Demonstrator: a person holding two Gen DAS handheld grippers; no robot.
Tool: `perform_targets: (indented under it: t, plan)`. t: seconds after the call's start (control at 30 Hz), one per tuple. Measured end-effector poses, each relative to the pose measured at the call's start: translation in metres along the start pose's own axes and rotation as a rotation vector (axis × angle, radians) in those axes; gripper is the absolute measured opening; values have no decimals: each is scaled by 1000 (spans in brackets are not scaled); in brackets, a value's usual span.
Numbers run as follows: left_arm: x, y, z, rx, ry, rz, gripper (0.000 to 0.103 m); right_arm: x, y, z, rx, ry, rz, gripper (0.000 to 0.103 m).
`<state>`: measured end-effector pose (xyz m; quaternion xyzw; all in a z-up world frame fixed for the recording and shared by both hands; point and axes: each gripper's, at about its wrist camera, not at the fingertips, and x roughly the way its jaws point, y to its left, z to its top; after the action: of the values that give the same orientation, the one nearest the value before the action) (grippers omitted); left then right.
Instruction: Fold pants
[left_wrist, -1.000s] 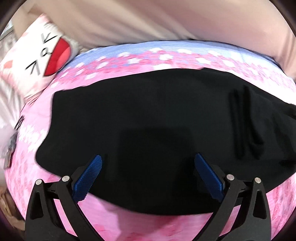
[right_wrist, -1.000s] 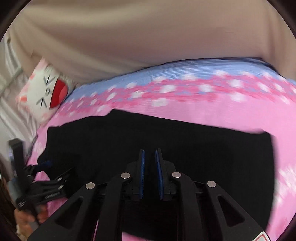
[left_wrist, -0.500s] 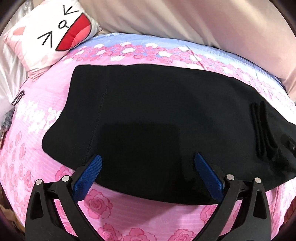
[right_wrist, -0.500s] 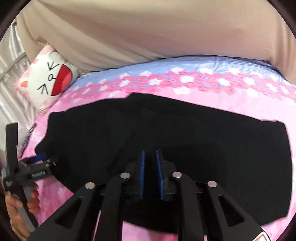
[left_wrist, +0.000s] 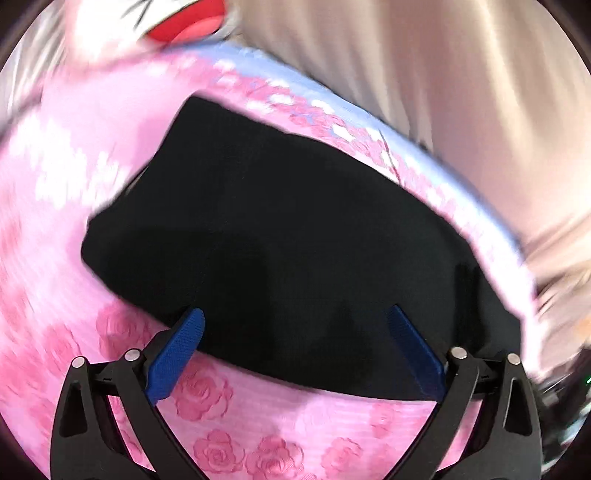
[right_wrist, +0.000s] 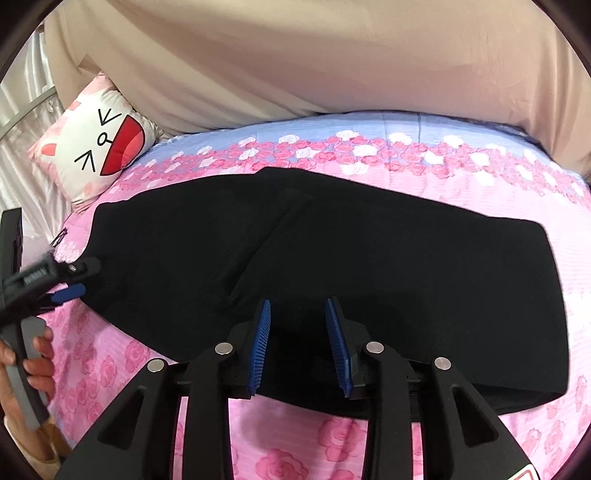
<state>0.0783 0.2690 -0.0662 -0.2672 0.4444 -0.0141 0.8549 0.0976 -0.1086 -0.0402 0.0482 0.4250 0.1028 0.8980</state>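
Bright, even daylight fills both views, with no glare. The left wrist view is heavily motion-blurred: the rose-print bedspread (left_wrist: 55, 206) smears in arcs, worst toward the rim. The right wrist view is sharp. Fisheye curvature bows both pictures inside dark corners. The black pants (right_wrist: 369, 266) swallow detail, and faint shadows darken them.

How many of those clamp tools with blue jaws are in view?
2. The right gripper fills the bottom of its own view, over the black pants; the left gripper, held in a hand, reaches in at that view's left edge.
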Motion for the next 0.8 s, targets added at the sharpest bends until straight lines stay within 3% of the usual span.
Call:
perform_targets:
  t: [0.07,0.17,0.23,0.33,0.43,0.57,0.6,0.63,0.67,0.73,0.8]
  plan:
    - [-12,9,0,-45,-23,-45,94,-4,-8,-4,10,-3,-12,35]
    - [-41,16,-2,-57,-128,101,96,-8,-21,-10,45,2,-9,38]
    - [-49,19,0,-34,-157,150,98,-10,-28,-13,59,7,-11,38]
    - [-36,33,2,-58,-127,221,98,-11,-32,-17,66,10,-13,38]
    - [-17,53,7,-143,-100,224,98,-14,-33,-19,71,4,-18,44]
    - [1,55,25,-127,-161,280,98,-23,-37,-19,70,-14,-27,45]
    - [3,53,28,-115,-179,298,91,-26,-39,-19,71,-22,-35,46]
    - [6,50,30,-99,-180,301,70,-27,-41,-19,72,-27,-43,46]
    - [6,48,33,-97,-182,331,62,-30,-44,-19,73,-34,-58,47]
    - [1,39,39,-68,-204,289,24,-37,-53,-20,81,-54,-92,51]
    - [-5,16,47,-12,-197,218,23,-43,-66,-21,102,-70,-107,57]
